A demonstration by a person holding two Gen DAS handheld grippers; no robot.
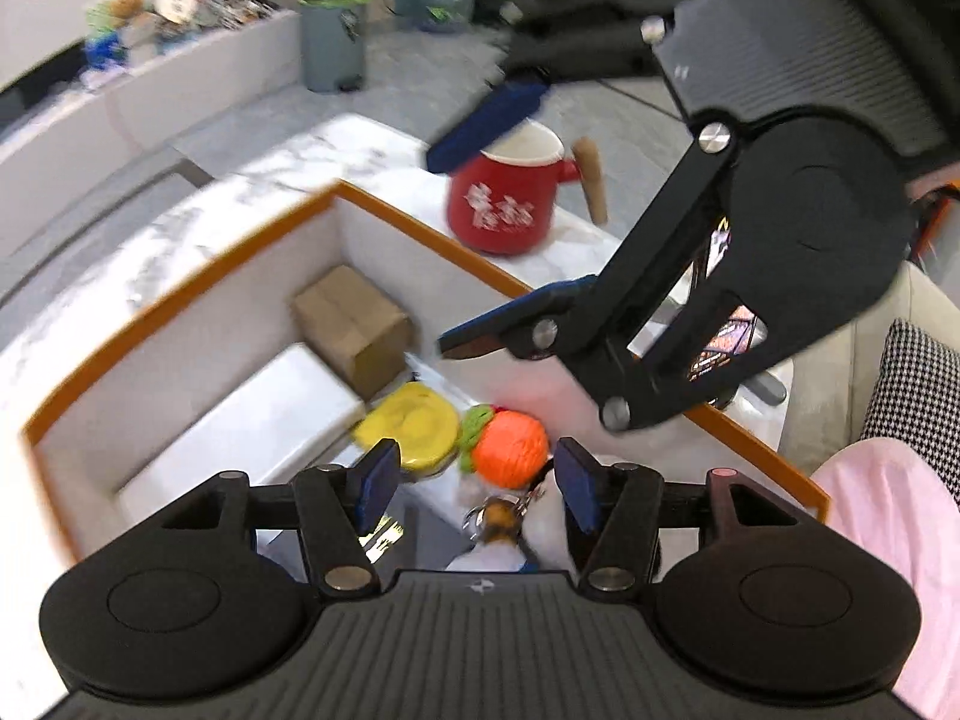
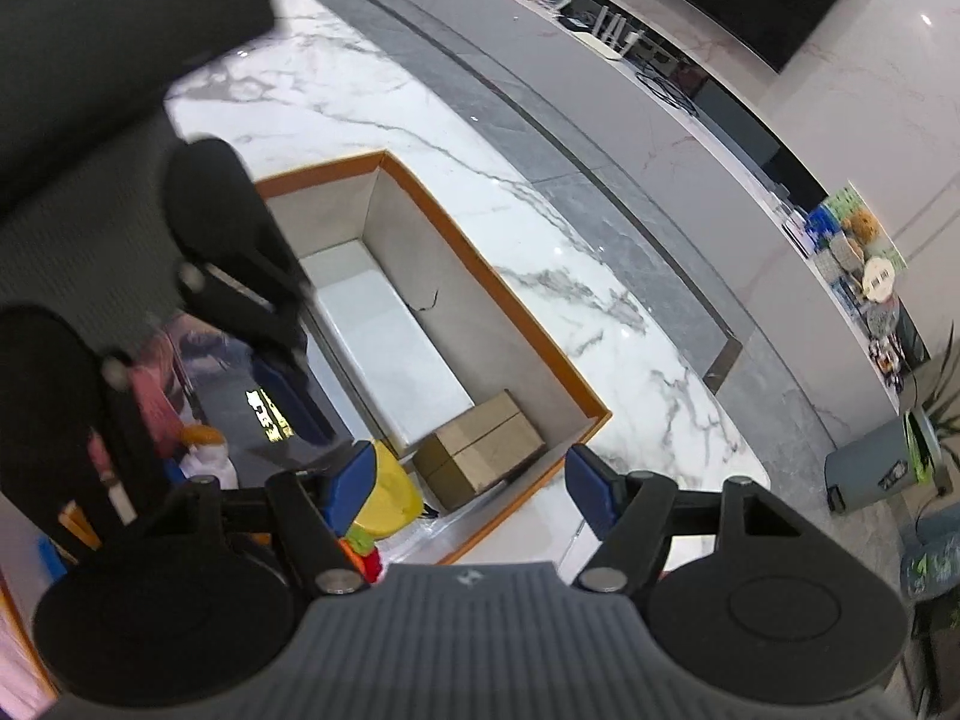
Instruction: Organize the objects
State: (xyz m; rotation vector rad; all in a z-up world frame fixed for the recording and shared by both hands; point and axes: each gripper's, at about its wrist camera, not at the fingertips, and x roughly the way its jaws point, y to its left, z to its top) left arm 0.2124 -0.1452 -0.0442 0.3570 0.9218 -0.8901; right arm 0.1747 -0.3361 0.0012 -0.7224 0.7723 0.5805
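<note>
Both claws gape empty over the orange-rimmed box; the left gripper hovers above a seemingly knitted orange toy, soft, light, best pinched mid-body; the right gripper holds nothing.

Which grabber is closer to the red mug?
The right gripper. One of its open fingers reaches right over the red mug. The left gripper hangs open farther back, over the toys in the box.

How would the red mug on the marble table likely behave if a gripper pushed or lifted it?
The red mug looks like glazed ceramic, so probably rigid, fairly heavy and slippery to the pads. Its wooden handle juts out to one side, so an off-centre push would likely spin it. It appears wide-bodied and upright, so tipping seems unlikely.
</note>
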